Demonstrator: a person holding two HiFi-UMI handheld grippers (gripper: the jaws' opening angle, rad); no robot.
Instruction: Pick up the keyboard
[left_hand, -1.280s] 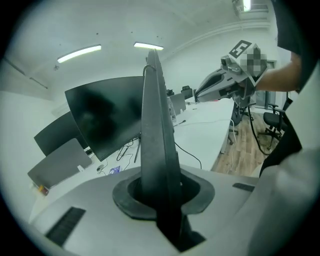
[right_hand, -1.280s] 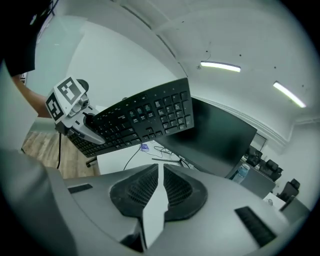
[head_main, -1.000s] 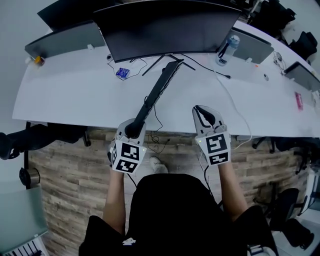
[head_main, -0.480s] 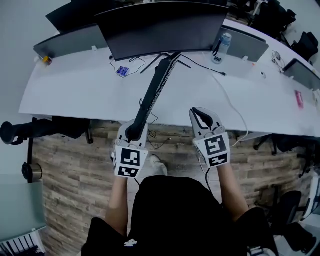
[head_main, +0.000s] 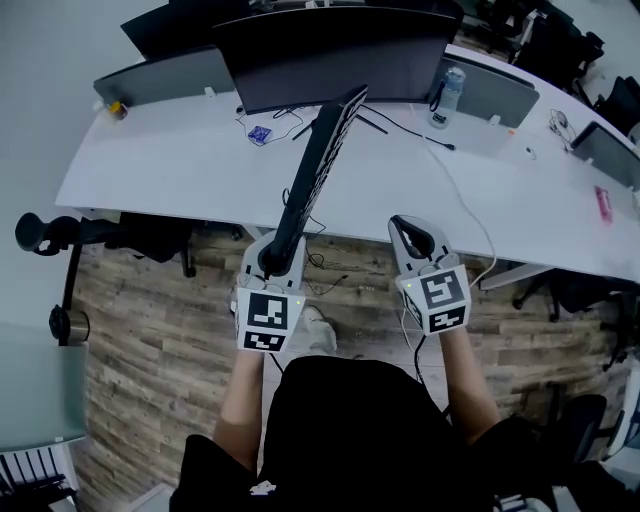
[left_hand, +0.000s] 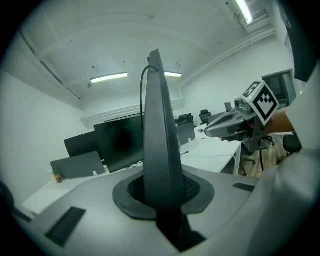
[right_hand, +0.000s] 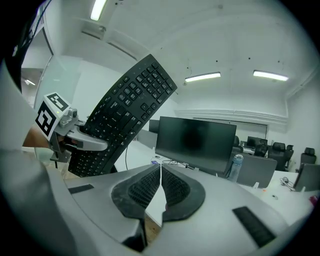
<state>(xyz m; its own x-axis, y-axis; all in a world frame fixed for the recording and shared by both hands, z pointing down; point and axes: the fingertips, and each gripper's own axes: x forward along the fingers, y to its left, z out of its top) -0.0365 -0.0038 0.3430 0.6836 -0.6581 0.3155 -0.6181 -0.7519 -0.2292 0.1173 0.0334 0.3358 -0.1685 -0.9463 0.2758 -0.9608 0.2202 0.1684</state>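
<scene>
At the far left of the head view, a black chair (head_main: 45, 235) is seen beside the long white desk (head_main: 170, 175), under which a wood-patterned floor (head_main: 140, 340) is laid. Near the desk's back left corner a small orange item (head_main: 117, 108) is found, and further right a small blue item (head_main: 259, 135) lies among thin cables. The left gripper (head_main: 272, 258) is clenched on the near end of the black keyboard (head_main: 316, 165); in the left gripper view the keyboard (left_hand: 160, 135) is seen edge-on, wedged between the dark pads (left_hand: 197, 192) of the left gripper (left_hand: 162, 192), with its far end raised toward the ceiling. The keyboard is held up off the desk at a tilt, its far end shown in front of the lower edge of the wide dark monitor (head_main: 335, 50). In the right gripper view the keyboard (right_hand: 125, 112) is shown with its keys turned toward the camera and its cable (right_hand: 126, 150) hanging below. To the right, the right gripper (head_main: 408, 228) is held apart from the keyboard over the desk's front edge; its jaws are pressed together with nothing between them, as shown in the right gripper view (right_hand: 160, 182). Further right a bottle (head_main: 449, 85) stands behind a white cable (head_main: 470, 200), and a small pink item (head_main: 600, 196) lies near the desk's right end.
</scene>
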